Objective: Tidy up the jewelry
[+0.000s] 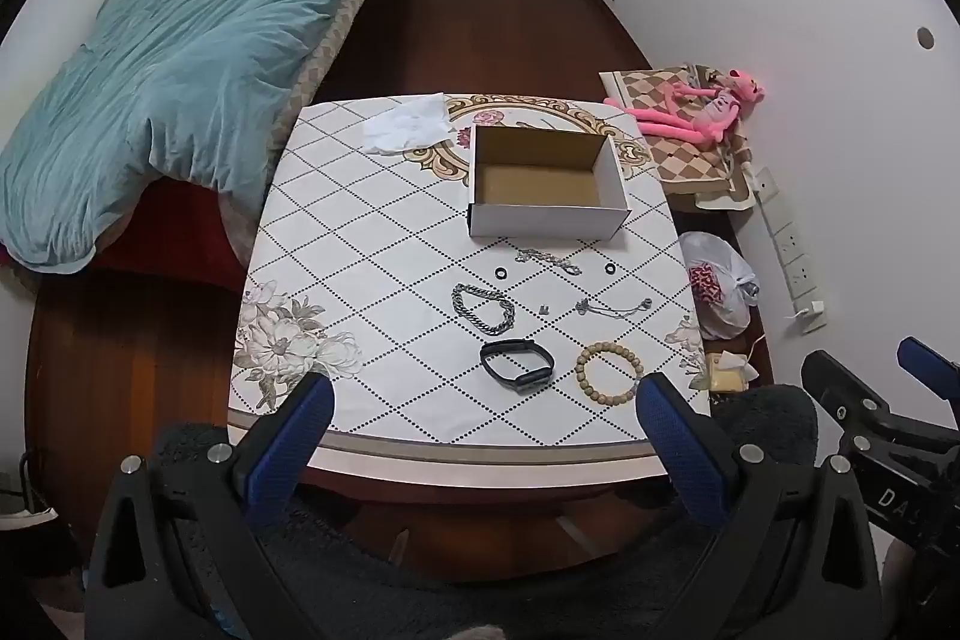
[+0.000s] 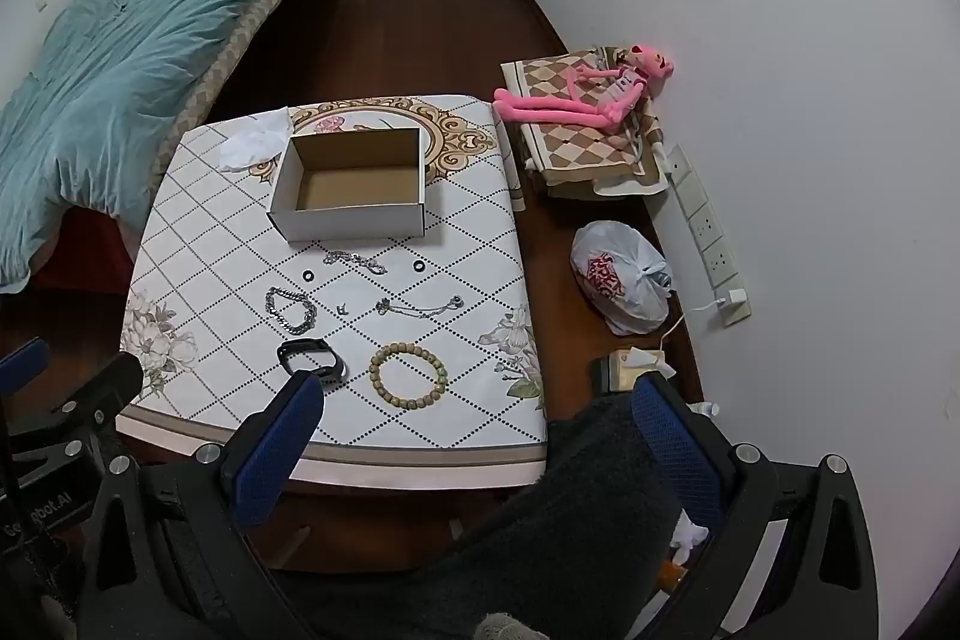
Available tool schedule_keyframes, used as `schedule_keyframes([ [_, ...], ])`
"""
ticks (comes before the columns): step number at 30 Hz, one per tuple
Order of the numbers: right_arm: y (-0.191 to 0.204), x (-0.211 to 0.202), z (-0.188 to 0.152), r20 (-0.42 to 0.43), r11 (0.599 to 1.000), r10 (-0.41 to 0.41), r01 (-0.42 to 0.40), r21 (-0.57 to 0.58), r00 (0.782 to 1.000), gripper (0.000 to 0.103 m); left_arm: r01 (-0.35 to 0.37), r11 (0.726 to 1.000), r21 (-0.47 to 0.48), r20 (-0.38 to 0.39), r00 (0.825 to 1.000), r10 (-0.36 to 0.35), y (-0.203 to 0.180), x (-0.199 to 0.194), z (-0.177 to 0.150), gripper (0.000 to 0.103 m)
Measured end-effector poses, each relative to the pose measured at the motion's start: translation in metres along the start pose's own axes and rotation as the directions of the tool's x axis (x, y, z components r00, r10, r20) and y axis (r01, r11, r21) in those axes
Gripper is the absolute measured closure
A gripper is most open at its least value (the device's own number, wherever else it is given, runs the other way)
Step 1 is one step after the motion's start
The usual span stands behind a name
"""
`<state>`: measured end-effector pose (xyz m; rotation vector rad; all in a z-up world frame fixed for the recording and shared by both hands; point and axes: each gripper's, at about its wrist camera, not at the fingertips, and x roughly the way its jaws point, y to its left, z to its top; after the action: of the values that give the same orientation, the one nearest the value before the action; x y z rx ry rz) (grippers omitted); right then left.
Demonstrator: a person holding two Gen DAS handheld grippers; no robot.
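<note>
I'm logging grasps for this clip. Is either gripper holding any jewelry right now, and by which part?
Nothing is held. The left gripper and right gripper both stand open and empty above the near table edge.

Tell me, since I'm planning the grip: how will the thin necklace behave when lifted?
The thin necklace lies as a loose fine chain, so it probably droops and slides. It looks light, and could slip from wide pads. Its pendant end may swing.
</note>
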<state>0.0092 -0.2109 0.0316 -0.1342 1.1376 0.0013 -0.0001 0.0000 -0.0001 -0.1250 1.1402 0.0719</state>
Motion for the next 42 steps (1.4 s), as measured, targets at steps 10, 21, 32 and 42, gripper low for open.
schedule_keyframes([
  [10,-0.001,-0.003,-0.001,0.001,1.000,-0.007,0.007,-0.012,1.000,0.000,0.000,1.000,-0.003,-0.003,1.000,0.000,0.000,-0.001,0.000,0.000],
  [21,0.004,-0.001,0.001,-0.002,1.000,0.001,-0.001,-0.010,1.000,0.000,-0.003,1.000,-0.003,0.000,1.000,0.003,0.001,-0.001,0.005,0.000],
  [32,0.004,-0.001,0.000,0.001,1.000,0.005,-0.005,-0.012,1.000,0.000,-0.007,1.000,0.001,0.009,1.000,0.007,0.000,-0.005,0.003,0.000],
  [42,0.003,-0.006,0.000,0.012,1.000,0.010,-0.010,-0.011,1.000,0.000,-0.007,1.000,0.006,0.025,1.000,0.006,0.001,-0.010,0.001,0.000],
])
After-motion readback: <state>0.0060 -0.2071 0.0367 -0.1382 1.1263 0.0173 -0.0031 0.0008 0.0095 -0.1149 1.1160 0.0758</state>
